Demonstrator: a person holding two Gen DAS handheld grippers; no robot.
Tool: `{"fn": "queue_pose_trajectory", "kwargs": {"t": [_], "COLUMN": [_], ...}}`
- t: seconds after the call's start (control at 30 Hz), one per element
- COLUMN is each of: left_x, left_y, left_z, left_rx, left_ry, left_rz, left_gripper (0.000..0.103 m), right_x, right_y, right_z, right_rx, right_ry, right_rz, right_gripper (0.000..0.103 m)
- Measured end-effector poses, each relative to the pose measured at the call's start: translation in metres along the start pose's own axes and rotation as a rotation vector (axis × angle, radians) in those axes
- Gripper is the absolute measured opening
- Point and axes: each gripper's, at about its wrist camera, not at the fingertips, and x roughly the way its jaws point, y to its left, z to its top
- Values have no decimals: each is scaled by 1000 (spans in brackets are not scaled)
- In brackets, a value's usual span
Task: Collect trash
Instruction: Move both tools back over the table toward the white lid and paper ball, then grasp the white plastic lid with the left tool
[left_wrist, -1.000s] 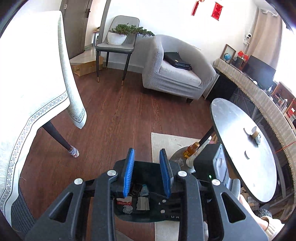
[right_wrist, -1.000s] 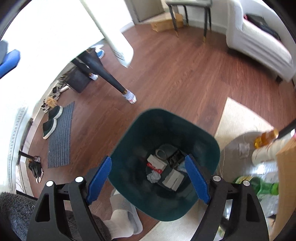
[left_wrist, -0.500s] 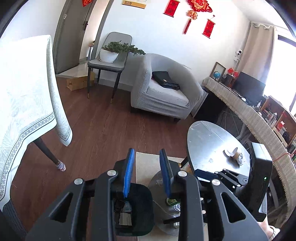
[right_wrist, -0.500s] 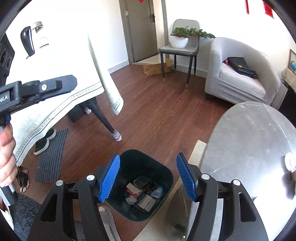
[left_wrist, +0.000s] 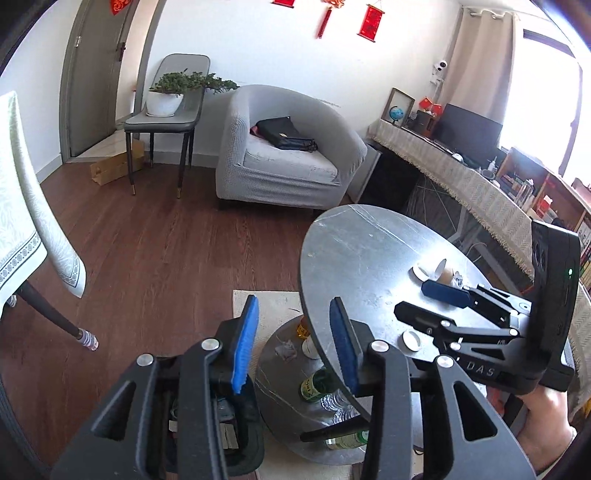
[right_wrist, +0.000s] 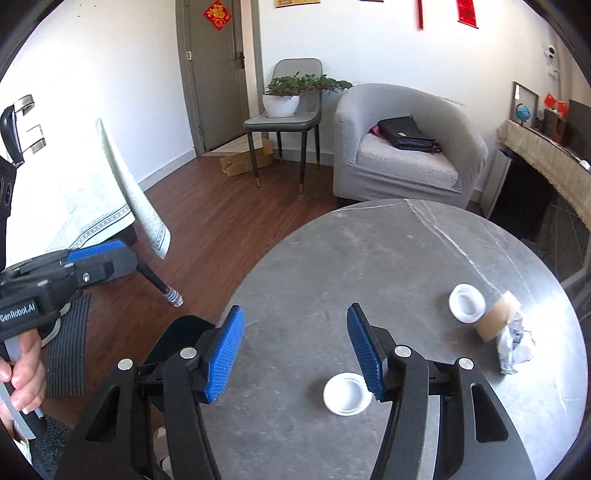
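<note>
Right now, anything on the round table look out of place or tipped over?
Yes. A brown paper cup lies on its side near the round table's right edge, with crumpled paper against it and two loose white lids nearby. No spill visible.

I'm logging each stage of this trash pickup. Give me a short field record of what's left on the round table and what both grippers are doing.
surface: round grey table
trash left: white lid nearest; second white lid; cardboard tube; crumpled paper
bin: dark green bin on the floor beside the table, holding trash
right gripper: empty, over the table, jaws have just been closing
left gripper: empty, above the bin, jaws have just been opening
</note>
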Motion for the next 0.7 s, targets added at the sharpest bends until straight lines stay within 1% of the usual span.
{"fn": "queue_pose_trajectory", "kwargs": {"t": [0.03,0.1,0.17,0.27,0.47,0.6,0.7], "left_x": [4,13,20,33,64,81,93], "left_y": [-6,-21,-35,-55,-93,-113,-122], "left_z": [-1,-3,-5,-10,-20,-29,-34], "left_rx": [21,61,86,118,208,271,306], "left_ry": [1,9,15,39,116,156,178], "left_rz": [0,1,-25,-63,-109,-122,-115], "left_gripper": [47,48,52,54,55,55,55], "right_x": [-1,-5,-8,-17,-33,-41,-49], "right_y": [-8,-22,-36,-54,-83,-104,-122], "right_z": [0,-2,-4,-10,-21,-26,-31], "right_rx": [11,31,47,72,102,126,147], "right_ry": [-1,-2,-6,-10,-14,-17,-19], "right_rz": [-11,-31,-51,-78,-116,-136,-145], "right_gripper": [58,58,58,58,58,58,58]}}
